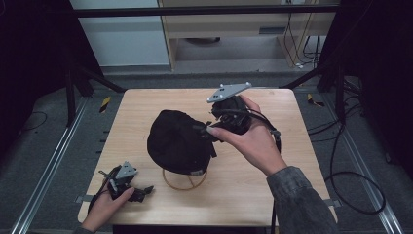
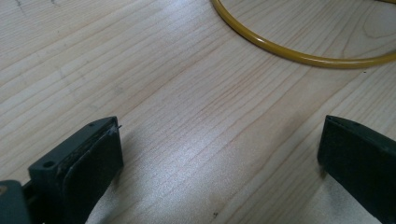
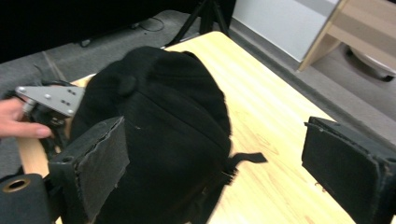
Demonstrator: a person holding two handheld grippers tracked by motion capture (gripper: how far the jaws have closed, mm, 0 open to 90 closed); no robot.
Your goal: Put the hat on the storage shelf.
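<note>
Pale wood table (image 1: 292, 161) on grey carpet, dark surroundings. Black cap (image 1: 178, 141) sits just left of the right gripper (image 1: 210, 132), atop a yellow ring (image 1: 184, 184); long axis runs toward the table's far edge, strap (image 3: 243, 158) trailing toward the gripper. Right gripper's jaws gape wide, empty. Left gripper (image 1: 141, 192), well apart from the cap, jaws wide, empty, near the ring.

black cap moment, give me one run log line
left gripper: open, low over table | right gripper: open beside black cap | yellow ring: under cap
</note>
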